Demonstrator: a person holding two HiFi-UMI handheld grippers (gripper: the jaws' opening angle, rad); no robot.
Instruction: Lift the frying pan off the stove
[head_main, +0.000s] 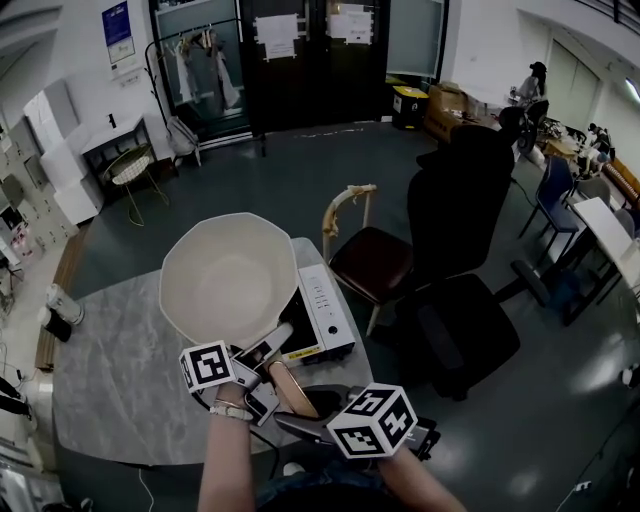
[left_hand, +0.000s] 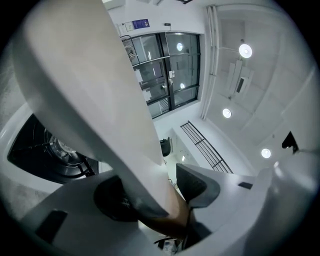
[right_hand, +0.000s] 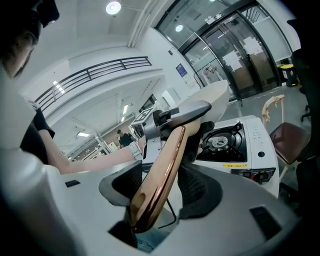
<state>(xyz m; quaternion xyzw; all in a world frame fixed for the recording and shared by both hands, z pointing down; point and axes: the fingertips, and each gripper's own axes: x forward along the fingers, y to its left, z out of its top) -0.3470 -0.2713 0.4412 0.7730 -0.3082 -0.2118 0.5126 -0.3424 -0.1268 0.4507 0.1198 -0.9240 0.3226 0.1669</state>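
Left tongs (left_hand: 157, 192) and right tongs (right_hand: 162, 190) clamp the handle (right_hand: 165, 165) of the frying pan (head_main: 228, 278), which is held raised just ahead of them, above the stove (head_main: 325, 310) on the grey tabletop (head_main: 110, 370). Beyond: a brown-seated chair (head_main: 370, 262), black office chair (head_main: 460, 210), then glass doors (head_main: 300, 50) farthest off.

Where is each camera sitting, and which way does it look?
Head view: on the person's head, looking down at the frying pan and stove; both forearms show.
Left gripper view: on the left gripper, looking along the pan's underside; its jaws hug the handle.
Right gripper view: on the right gripper, looking along the handle towards the stove; its jaws and an arm show.
All three share pan and stove.
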